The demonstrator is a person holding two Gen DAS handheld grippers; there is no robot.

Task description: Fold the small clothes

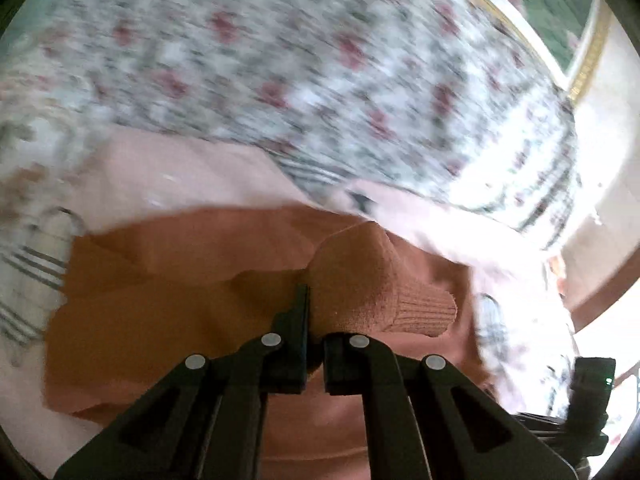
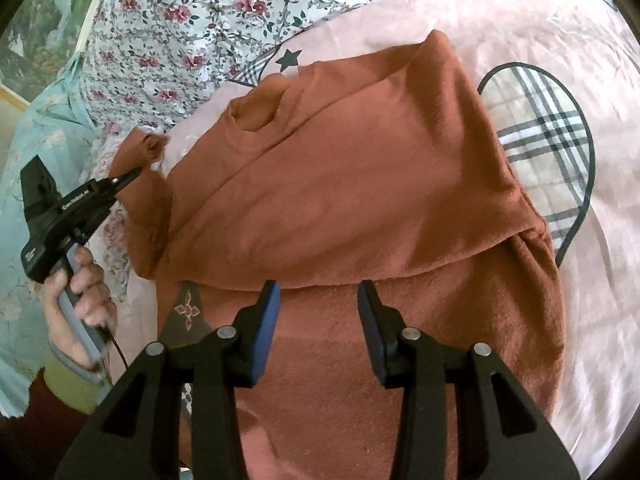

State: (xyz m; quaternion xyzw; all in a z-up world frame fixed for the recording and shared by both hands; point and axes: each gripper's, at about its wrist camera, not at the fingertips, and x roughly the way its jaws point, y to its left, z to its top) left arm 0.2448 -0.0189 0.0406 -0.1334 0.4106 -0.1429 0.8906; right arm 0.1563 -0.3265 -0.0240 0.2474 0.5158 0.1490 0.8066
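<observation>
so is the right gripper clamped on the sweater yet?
No. In the right wrist view the right gripper hangs over the rust sweater with its blue pads apart and no cloth between them.

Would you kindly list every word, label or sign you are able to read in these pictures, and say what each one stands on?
"GenRobot.AI" (small, letters approximate): white print along the black body of the left gripper, right wrist view.
White mark on that gripper's lower body: too small to read.
Black star and red cross motif: pictures, not text.
Left wrist view: none, blurred.

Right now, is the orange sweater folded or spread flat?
Partly folded: the sweater has one half doubled over, and the left gripper pinches its sleeve.
</observation>
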